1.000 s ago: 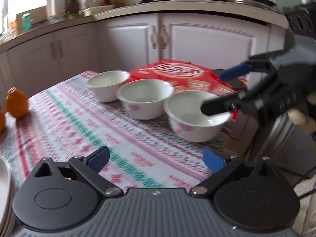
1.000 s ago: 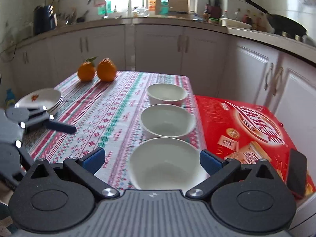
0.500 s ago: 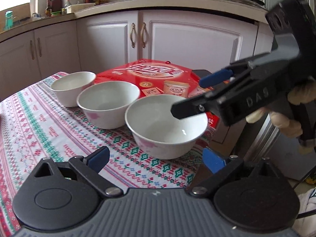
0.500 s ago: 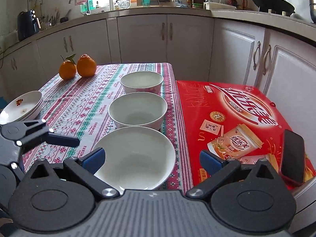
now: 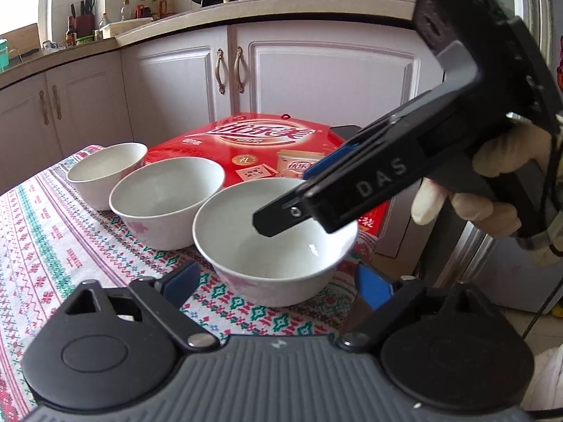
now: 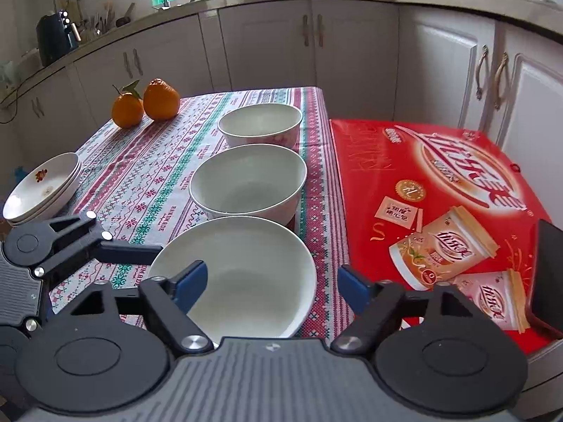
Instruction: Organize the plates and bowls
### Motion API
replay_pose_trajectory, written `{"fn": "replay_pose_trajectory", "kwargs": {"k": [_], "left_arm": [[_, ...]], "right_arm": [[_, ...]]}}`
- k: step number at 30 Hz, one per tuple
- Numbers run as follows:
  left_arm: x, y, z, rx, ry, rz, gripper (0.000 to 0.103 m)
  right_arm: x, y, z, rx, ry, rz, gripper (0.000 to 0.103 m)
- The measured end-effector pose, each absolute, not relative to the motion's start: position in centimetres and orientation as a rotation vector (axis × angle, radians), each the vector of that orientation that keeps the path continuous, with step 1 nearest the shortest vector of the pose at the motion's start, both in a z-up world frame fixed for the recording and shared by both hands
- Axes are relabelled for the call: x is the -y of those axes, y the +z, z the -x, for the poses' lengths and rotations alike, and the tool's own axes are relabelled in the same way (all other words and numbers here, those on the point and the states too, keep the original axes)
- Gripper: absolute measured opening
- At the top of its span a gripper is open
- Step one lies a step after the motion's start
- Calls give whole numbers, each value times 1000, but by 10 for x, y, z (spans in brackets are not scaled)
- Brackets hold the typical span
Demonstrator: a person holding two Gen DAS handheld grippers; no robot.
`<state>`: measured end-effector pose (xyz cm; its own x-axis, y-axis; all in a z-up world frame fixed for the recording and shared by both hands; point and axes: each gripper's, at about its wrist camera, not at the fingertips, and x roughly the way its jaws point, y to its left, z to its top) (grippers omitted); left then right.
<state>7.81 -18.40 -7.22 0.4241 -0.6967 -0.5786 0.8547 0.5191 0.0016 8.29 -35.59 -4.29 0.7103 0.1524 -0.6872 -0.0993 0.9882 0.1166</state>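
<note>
From the left wrist, the left gripper [image 5: 278, 283] was spread wide around the nearest bowl [image 5: 276, 242] at the surface's corner; the right gripper [image 5: 292, 197] angled down over it. From the right wrist, the right gripper [image 6: 272, 283] was spread, straddling that bowl's [image 6: 242, 274] rim.

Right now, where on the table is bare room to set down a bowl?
Free cloth lies between the plate stack and the row of three bowls, below the oranges. The right edge is crowded: the bowls sit close beside the red box, with both tongs at the near bowl.
</note>
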Motion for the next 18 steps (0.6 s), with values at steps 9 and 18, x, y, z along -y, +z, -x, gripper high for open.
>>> {"fn": "replay_pose_trajectory", "kwargs": {"k": [9,18], "left_arm": [[183,-74,-80,-562,-990,-292,84],[182,-75,-82,-566,-989,-280,83]], "right_arm": [[359,-45,-96,-812,171,-62,69],[362,-47,-100,-831,205,-100,65]]}}
